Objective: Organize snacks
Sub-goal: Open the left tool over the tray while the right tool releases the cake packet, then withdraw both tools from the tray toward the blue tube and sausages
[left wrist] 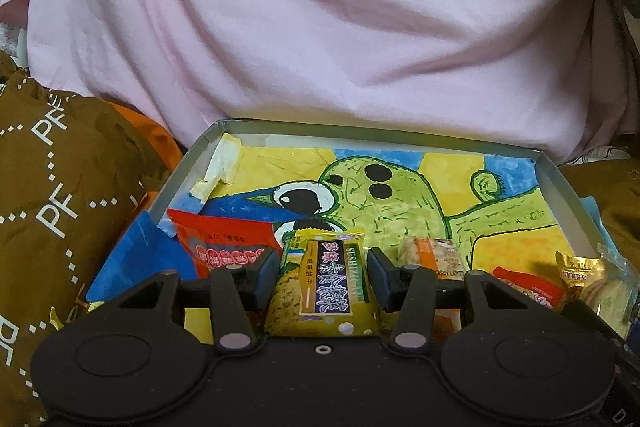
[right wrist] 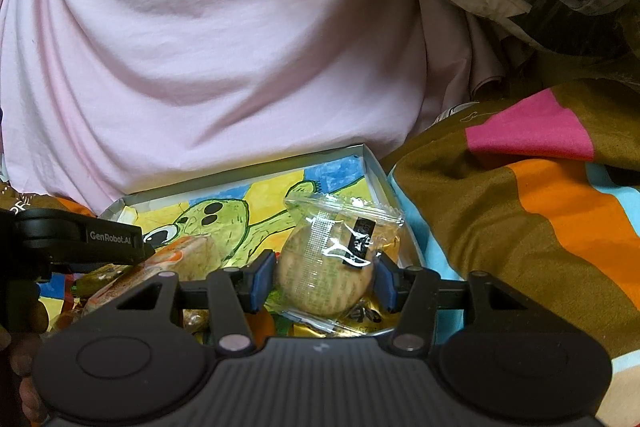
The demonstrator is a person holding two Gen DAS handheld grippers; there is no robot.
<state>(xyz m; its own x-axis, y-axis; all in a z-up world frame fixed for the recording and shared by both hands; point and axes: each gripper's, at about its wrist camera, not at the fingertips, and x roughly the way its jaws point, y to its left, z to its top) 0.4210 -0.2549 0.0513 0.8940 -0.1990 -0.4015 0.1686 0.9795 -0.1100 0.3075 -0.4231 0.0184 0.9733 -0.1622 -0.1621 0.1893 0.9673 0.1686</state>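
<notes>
Snacks mid-sort: left hand-held gripper (left wrist: 323,277) clamps a yellow packet (left wrist: 323,279), right hand-held gripper (right wrist: 325,277) a clear-wrapped biscuit (right wrist: 326,267), both above the painted box (left wrist: 560,179); lowering each gently beside like packets would keep rows tidy.

A: Both views are dim and warm, with a soft purple cast on the pink sheet (left wrist: 320,19) behind the painted box (left wrist: 558,179).

B: Shadows?

A: Soft ones in the sheet's folds; light seems diffuse, from above the box.

B: Sharpness?

A: Grainy and slightly soft. Fisheye bending curves the box's rim, corners go black, and the clear wrapper (right wrist: 340,247) shows small glare.
</notes>
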